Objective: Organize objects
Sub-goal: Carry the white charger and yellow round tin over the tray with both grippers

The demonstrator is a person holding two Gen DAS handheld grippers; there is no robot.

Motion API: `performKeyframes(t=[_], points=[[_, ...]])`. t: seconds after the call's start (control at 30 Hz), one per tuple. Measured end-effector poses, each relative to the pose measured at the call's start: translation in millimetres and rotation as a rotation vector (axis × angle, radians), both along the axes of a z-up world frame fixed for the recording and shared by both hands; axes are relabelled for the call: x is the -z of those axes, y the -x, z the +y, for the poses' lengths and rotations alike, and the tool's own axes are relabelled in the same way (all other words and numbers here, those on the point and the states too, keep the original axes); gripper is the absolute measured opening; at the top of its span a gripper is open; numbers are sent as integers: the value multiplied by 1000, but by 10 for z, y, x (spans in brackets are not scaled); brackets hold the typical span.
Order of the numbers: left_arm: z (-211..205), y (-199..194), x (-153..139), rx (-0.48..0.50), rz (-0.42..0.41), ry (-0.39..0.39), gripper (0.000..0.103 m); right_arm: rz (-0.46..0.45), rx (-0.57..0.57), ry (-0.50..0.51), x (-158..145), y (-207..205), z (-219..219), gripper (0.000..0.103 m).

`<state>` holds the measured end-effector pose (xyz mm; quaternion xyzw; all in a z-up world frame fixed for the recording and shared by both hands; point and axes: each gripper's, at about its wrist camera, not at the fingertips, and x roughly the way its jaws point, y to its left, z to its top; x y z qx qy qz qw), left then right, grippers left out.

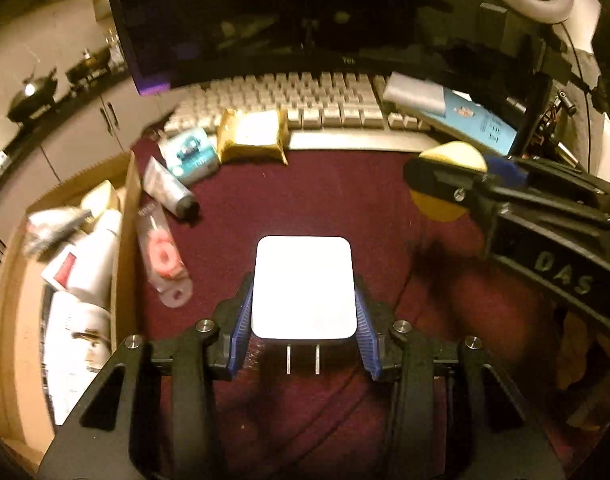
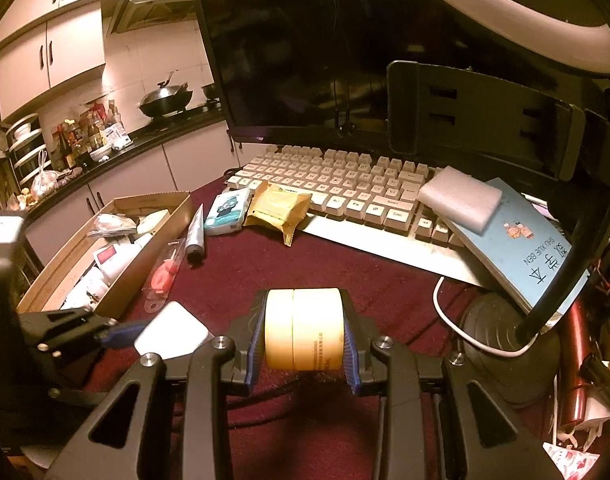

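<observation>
White charger (image 1: pixel 303 288), flat, rounded corners, two prongs at 6 o'clock, pinched by left gripper (image 1: pixel 303 316) above maroon cloth (image 1: pixel 325 200). Cardboard box (image 1: pixel 9 280) at 9 o'clock. Right gripper (image 2: pixel 303 336) clamps yellow jar (image 2: pixel 303 328).

Smooth glossy white plastic charger (image 1: pixel 303 288), metal prongs. Maroon cloth (image 1: pixel 325 200) matt and fuzzy over the counter; cardboard box (image 1: pixel 125 216) at left, matt brown. Crinkly gold foil packet (image 1: pixel 253 134), upper centre.
</observation>
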<state>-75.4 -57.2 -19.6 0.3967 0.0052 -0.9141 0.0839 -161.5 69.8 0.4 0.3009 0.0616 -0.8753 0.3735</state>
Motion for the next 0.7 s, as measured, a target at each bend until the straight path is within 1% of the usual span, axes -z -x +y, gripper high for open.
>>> performKeyframes(t=[0.17,0.4,0.6,0.7], points=[[51,-29,-95,-4,36,34,45,2,0,3,-8,0,4,32],[38,-60,-142,-11,55,47,45,3,3,3,-10,0,7,32],[-81,-158,-188,-36,64,15,45,9,-8,9,-24,-26,3,32],[-224,-275,-295,-52,85,-25,45,12,-7,12,-28,-29,3,32]])
